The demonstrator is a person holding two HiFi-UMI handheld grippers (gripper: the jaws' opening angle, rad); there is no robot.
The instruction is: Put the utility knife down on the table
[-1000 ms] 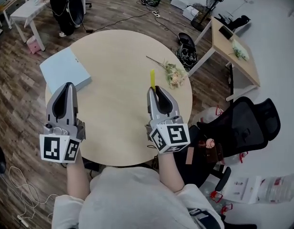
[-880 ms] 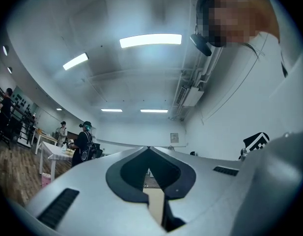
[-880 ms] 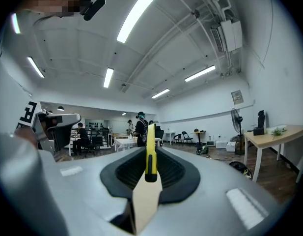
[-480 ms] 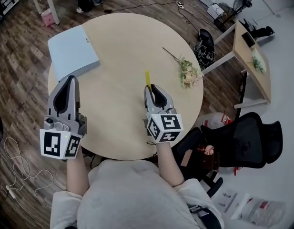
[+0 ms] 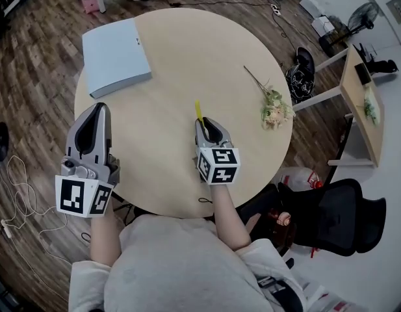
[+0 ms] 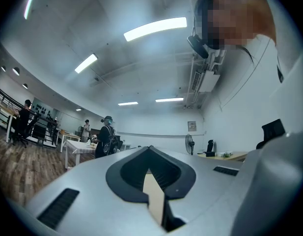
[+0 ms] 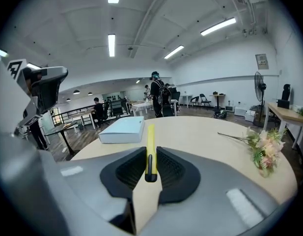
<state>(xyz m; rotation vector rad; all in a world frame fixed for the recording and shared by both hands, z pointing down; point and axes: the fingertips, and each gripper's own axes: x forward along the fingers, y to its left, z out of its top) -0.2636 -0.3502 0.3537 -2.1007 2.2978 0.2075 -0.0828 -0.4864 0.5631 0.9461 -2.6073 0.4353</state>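
Observation:
A yellow utility knife (image 5: 199,110) (image 7: 151,149) sticks forward from my right gripper (image 5: 205,126) (image 7: 151,165), which is shut on its rear end over the round beige table (image 5: 187,57). In the right gripper view the knife points toward the far side of the table, its black end pinched between the dark pads. My left gripper (image 5: 91,127) (image 6: 150,173) hangs at the table's left edge, shut with nothing between its fingers.
A light blue flat box (image 5: 116,56) (image 7: 123,130) lies at the table's far left. A dried flower sprig (image 5: 273,106) (image 7: 261,145) rests near the right edge. A black office chair (image 5: 333,213) stands to the right, and a wooden side table (image 5: 362,103) beyond it.
The head view has shifted, so the table sits lower and nearer in frame. My right gripper has drawn slightly in toward the body, knife still held. The left gripper keeps its pose.

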